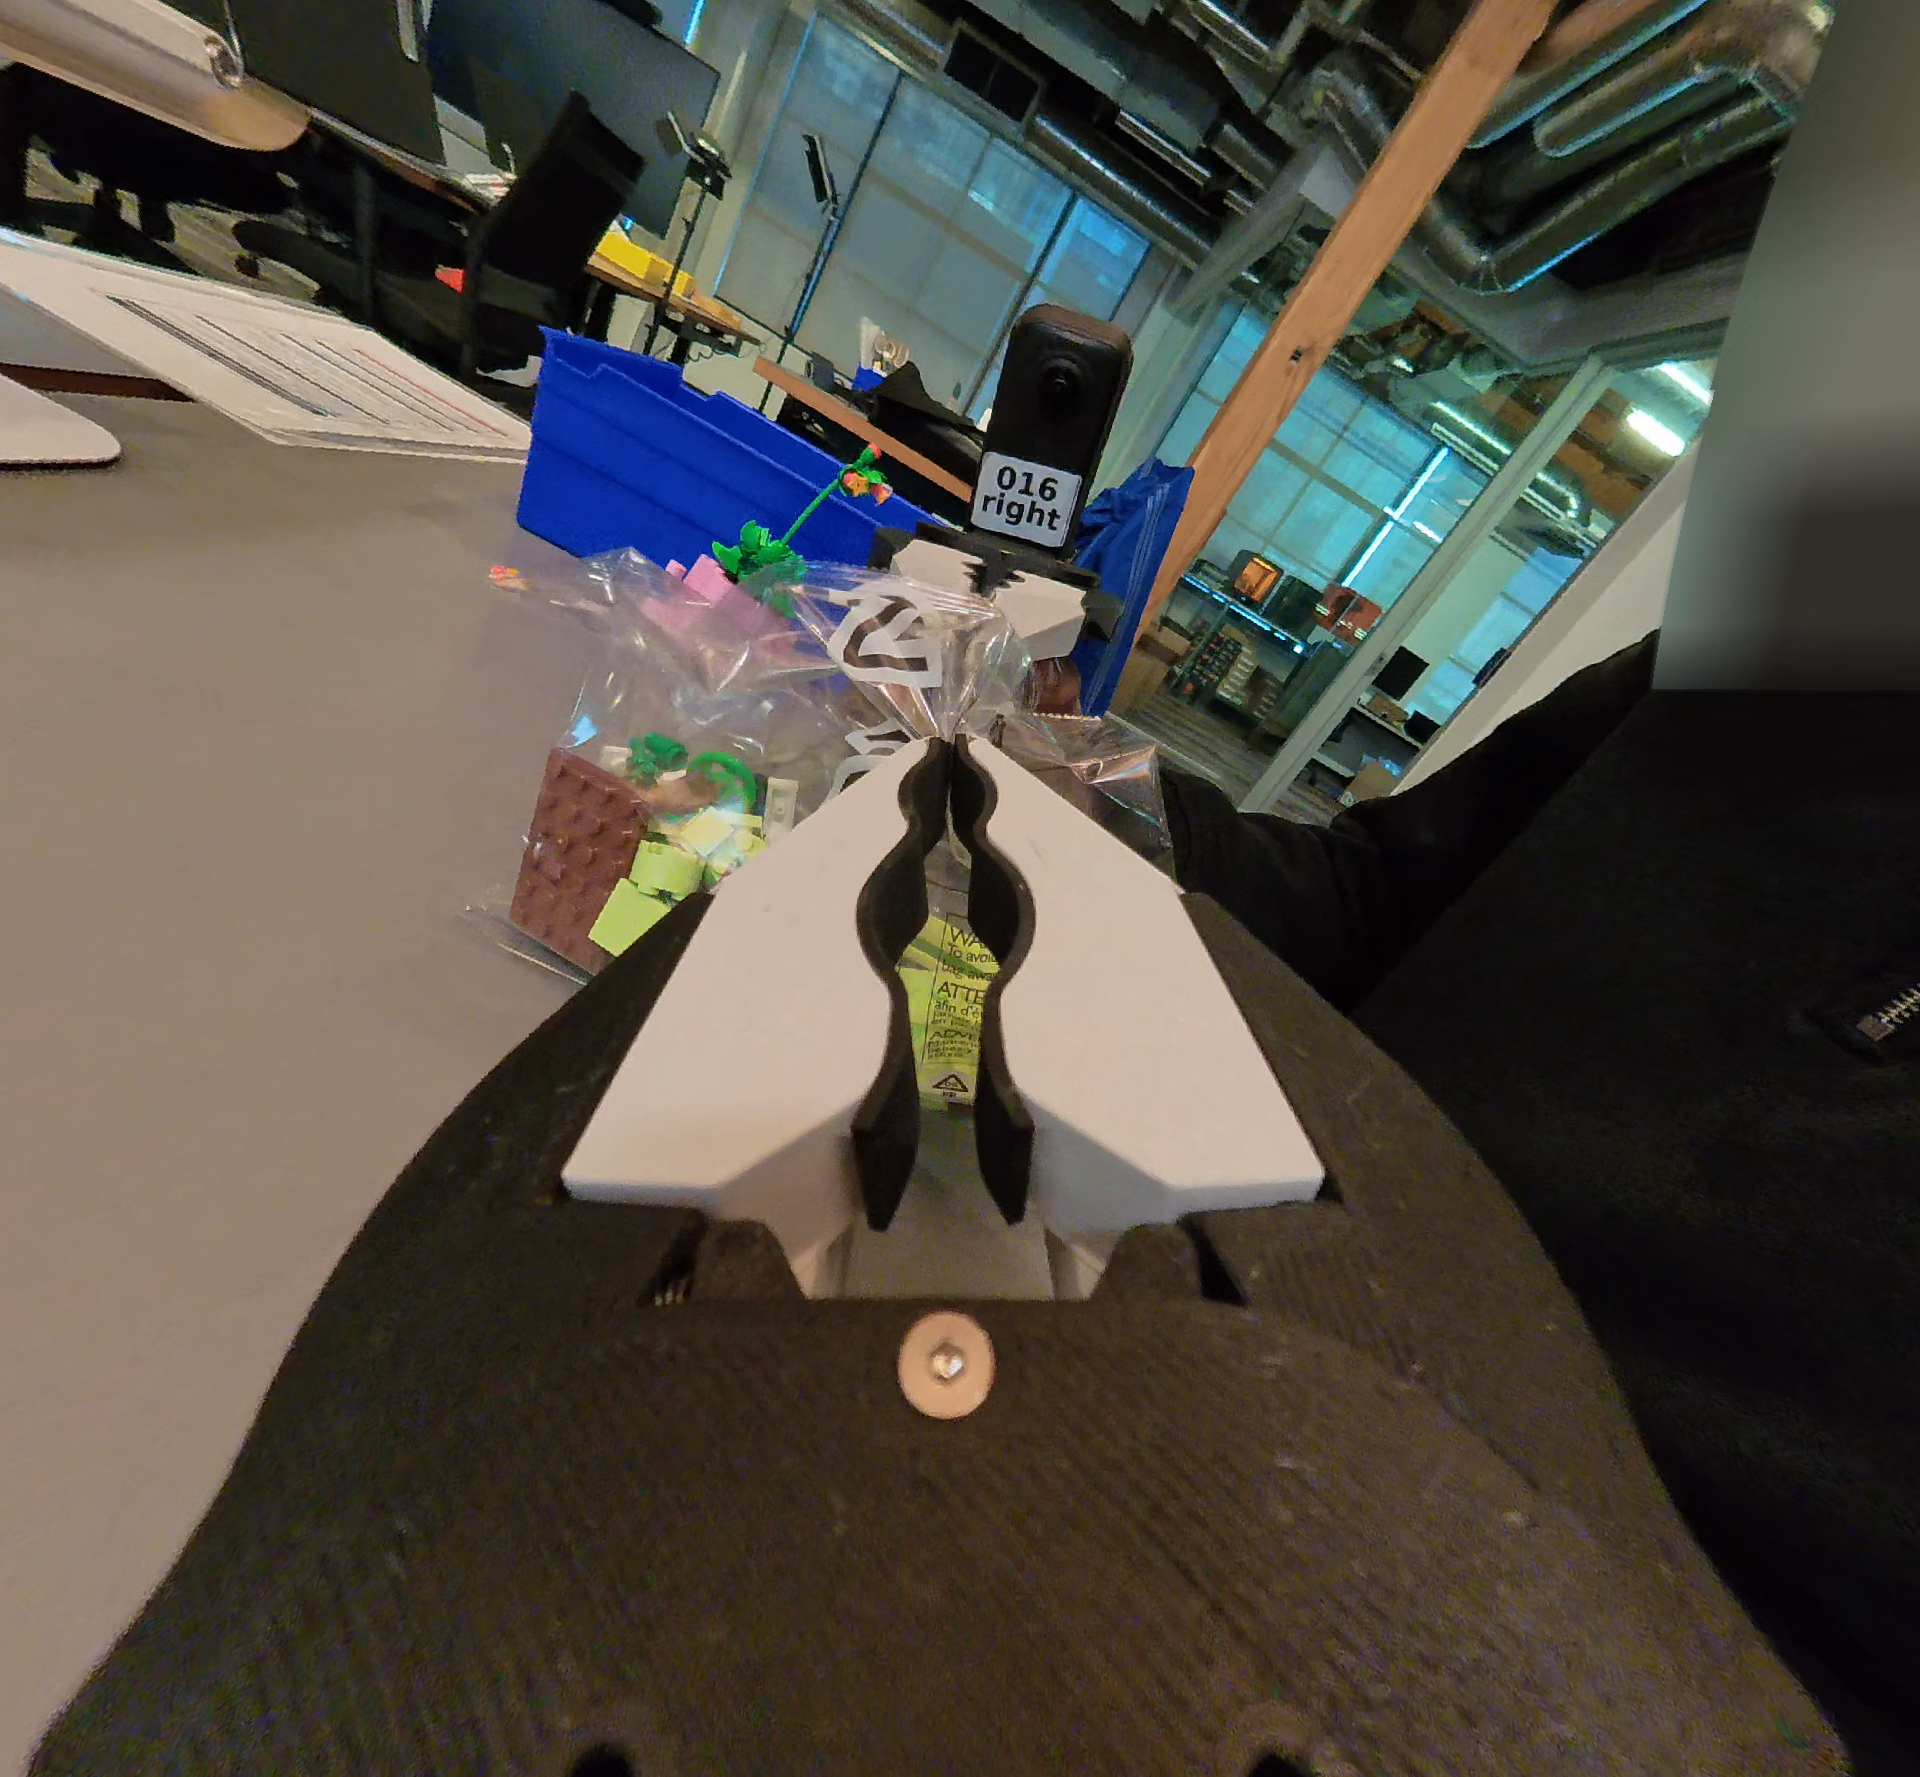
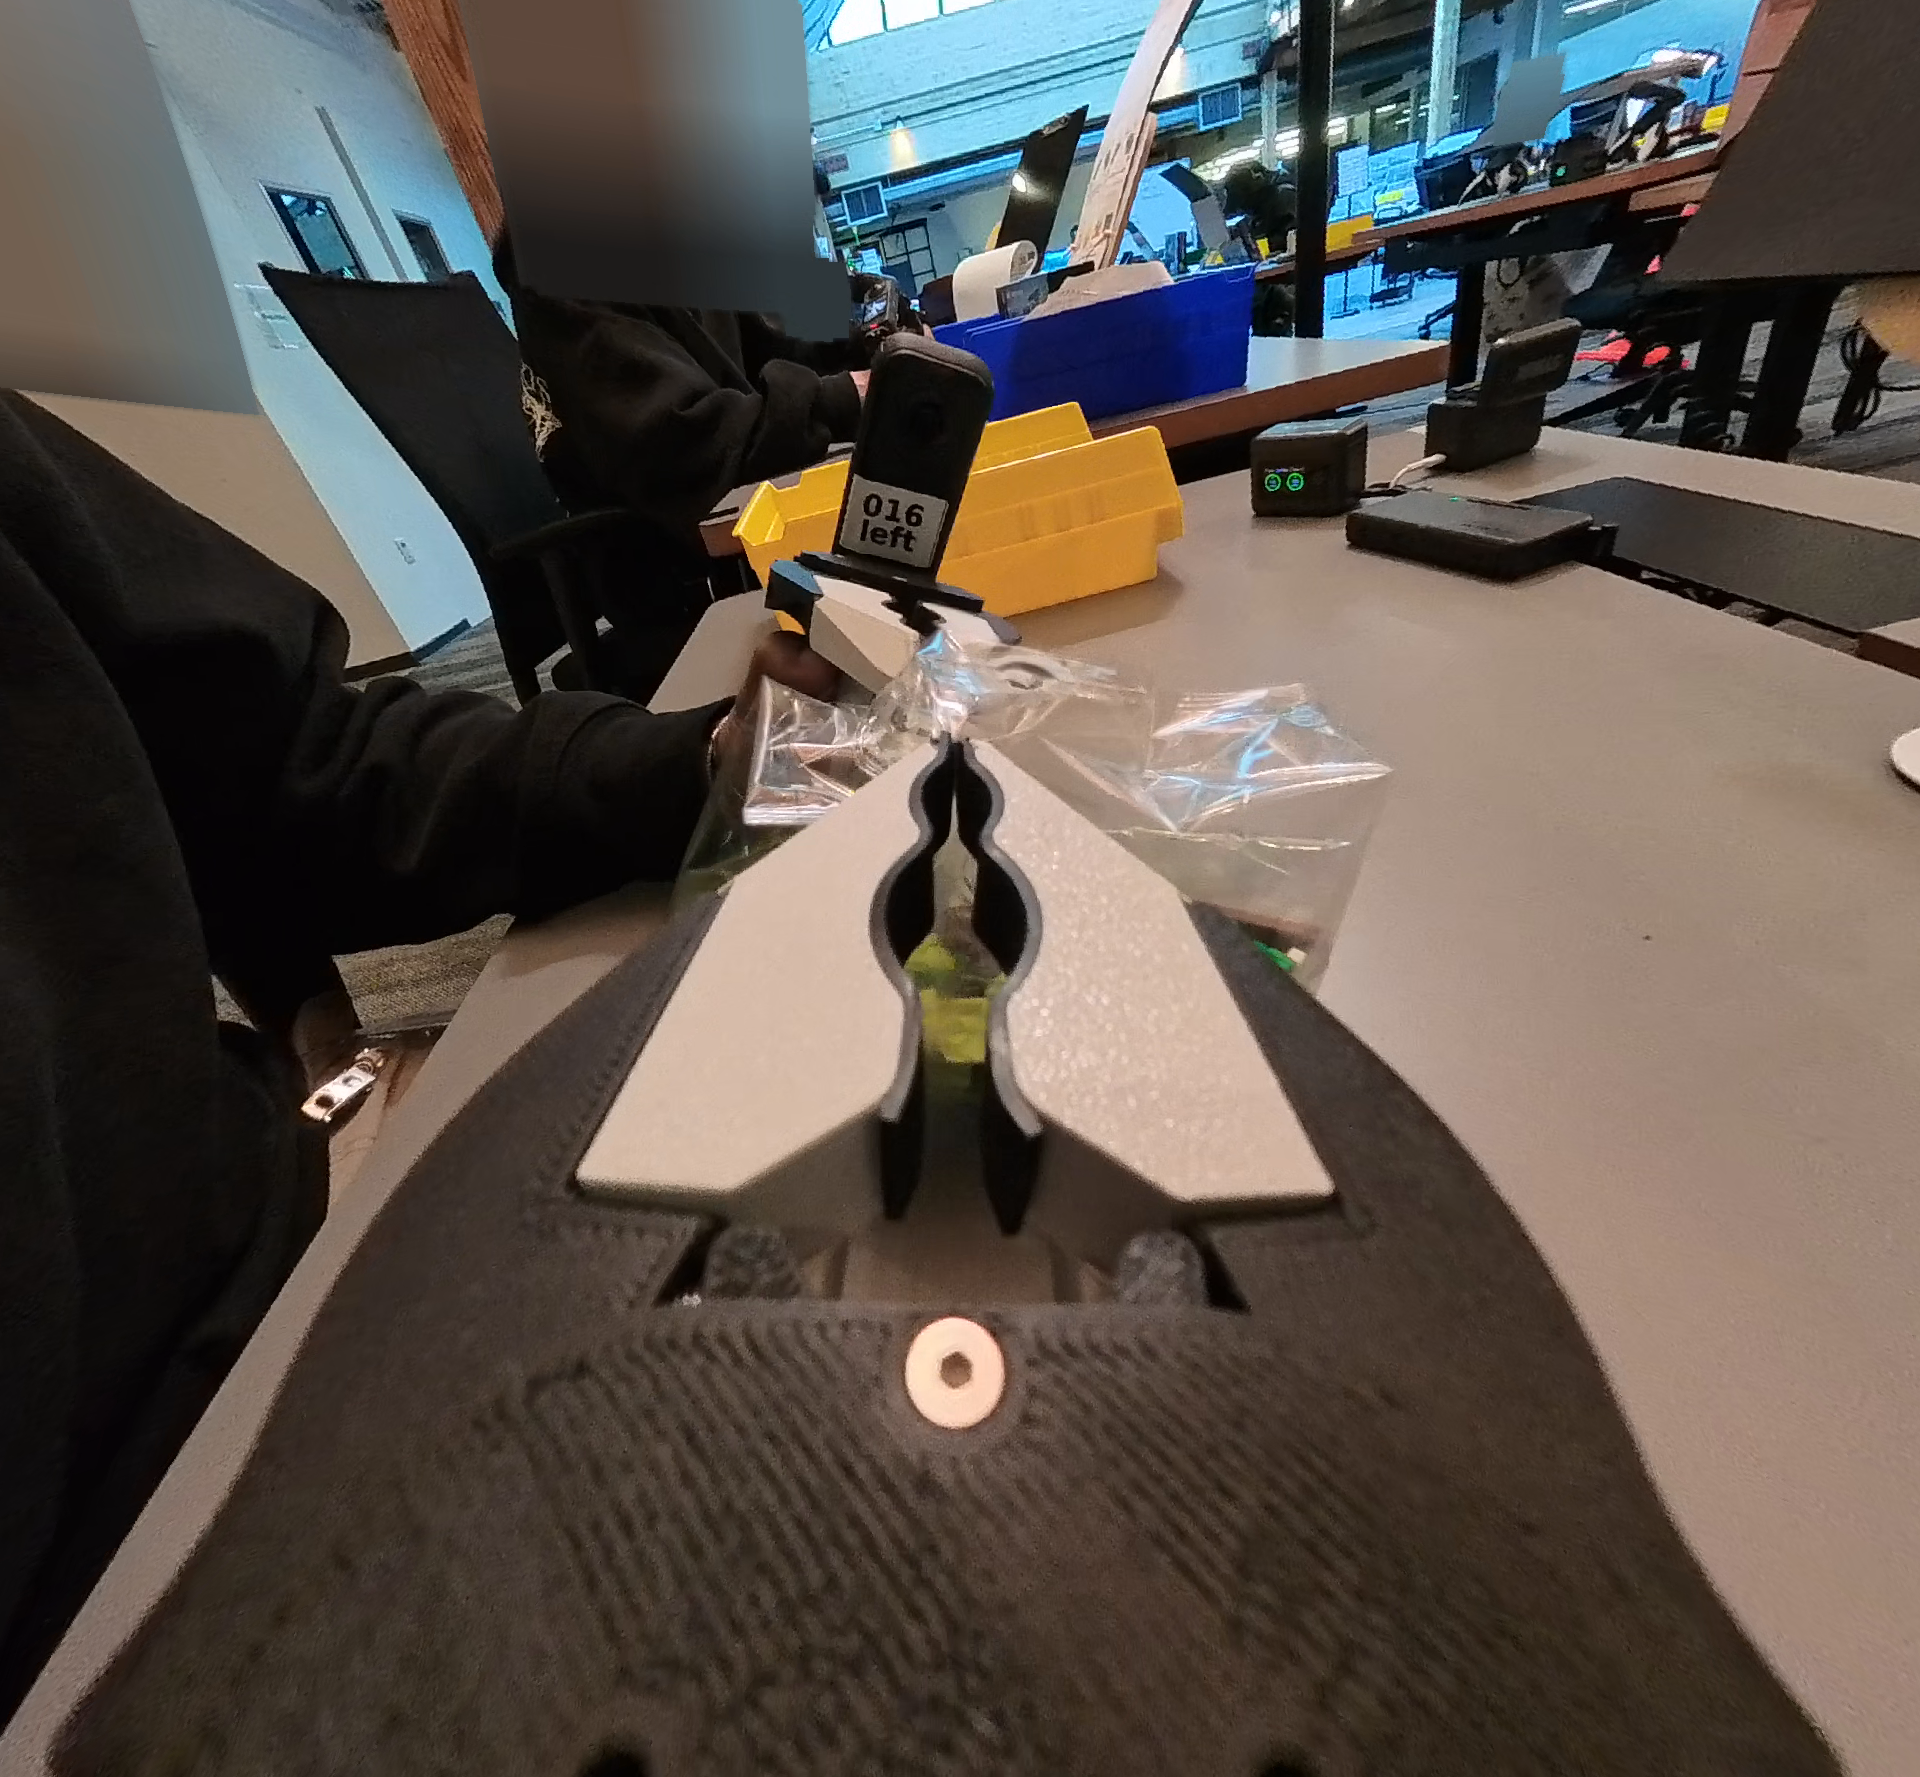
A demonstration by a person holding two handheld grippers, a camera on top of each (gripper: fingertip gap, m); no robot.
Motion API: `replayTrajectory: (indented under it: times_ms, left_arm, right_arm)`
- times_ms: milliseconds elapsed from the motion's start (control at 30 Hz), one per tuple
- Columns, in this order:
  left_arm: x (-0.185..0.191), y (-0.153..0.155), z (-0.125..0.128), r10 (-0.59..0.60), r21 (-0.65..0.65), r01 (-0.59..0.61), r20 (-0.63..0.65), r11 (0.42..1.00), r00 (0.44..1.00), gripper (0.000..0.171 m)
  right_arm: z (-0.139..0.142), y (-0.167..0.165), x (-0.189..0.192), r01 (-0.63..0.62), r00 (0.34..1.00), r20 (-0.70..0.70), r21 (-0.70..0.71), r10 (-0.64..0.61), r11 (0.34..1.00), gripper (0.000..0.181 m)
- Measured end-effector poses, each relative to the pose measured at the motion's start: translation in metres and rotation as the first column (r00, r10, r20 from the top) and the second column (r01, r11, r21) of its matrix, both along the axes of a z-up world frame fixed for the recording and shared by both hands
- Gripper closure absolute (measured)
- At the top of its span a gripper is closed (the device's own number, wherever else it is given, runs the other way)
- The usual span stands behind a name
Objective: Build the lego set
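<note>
A clear plastic bag [image 1: 717, 688] of lego pieces sits on the grey table, with a brown studded plate [image 1: 577, 844], lime green bricks [image 1: 665, 880] and green plant parts inside. My left gripper [image 1: 949, 742] is shut on the bag's top edge. My right gripper [image 2: 953, 742] is shut on the same bag [image 2: 1226, 792] from the opposite side. Each gripper shows in the other's view, the right one [image 1: 997, 605] just past the bag, the left one [image 2: 883, 626] likewise. A small built flower stem [image 1: 821, 512] stands behind the bag.
A blue bin [image 1: 665, 449] stands behind the bag. A yellow bin [image 2: 1039, 512], black chargers [image 2: 1309, 470] and a black box [image 2: 1465, 532] sit on the table [image 2: 1558, 896]. A person in black sits at the left [image 2: 644, 397]. Papers lie far left [image 1: 312, 366]. Some 5 cm of space lies between my two pairs of fingers.
</note>
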State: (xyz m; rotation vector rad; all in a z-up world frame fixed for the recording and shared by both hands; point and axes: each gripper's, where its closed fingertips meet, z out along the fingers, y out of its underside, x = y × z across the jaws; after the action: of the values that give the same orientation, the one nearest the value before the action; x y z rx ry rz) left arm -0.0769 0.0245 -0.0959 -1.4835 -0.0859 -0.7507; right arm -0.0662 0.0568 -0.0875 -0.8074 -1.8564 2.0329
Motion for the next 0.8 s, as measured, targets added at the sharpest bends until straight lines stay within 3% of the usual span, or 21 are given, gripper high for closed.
replayTrajectory:
  times_ms: [200, 333, 400, 533, 567, 700, 800]
  left_arm:
    - [0.006, -0.001, -0.003, -0.012, 0.006, 0.012, -0.042, 1.000, 0.999, 0.171]
    - [0.005, 0.005, -0.003, 0.071, 0.002, -0.071, -0.106, 0.997, 0.992, 0.119]
    - [0.010, 0.006, 0.000, 0.067, 0.016, -0.066, -0.110, 0.998, 0.992, 0.108]
    - [0.019, 0.011, -0.007, 0.040, -0.017, -0.042, -0.132, 0.999, 0.990, 0.106]
    - [0.019, 0.012, -0.008, 0.046, -0.025, -0.050, -0.140, 0.998, 0.989, 0.110]
    - [0.009, 0.011, -0.006, 0.091, -0.023, -0.094, -0.107, 0.995, 0.990, 0.158]
    - [0.004, 0.007, -0.004, 0.069, -0.005, -0.069, -0.047, 0.998, 0.997, 0.166]
  right_arm:
    - [-0.003, -0.003, 0.001, -0.028, 0.999, 0.023, -0.037, 0.029, 0.999, 0.181]
    - [-0.005, -0.002, -0.001, -0.014, 1.000, 0.027, -0.027, 0.015, 1.000, 0.181]
    - [-0.004, -0.003, -0.002, -0.005, 1.000, 0.025, -0.016, 0.005, 1.000, 0.181]
    - [-0.006, -0.009, -0.002, 0.007, 1.000, 0.014, 0.015, -0.007, 1.000, 0.181]
    - [-0.006, -0.011, -0.002, 0.010, 1.000, 0.009, 0.020, -0.010, 1.000, 0.181]
    - [-0.008, -0.013, -0.003, 0.026, 1.000, -0.007, 0.053, -0.026, 0.998, 0.181]
    - [-0.008, -0.015, -0.001, 0.015, 1.000, -0.014, 0.053, -0.014, 0.998, 0.181]
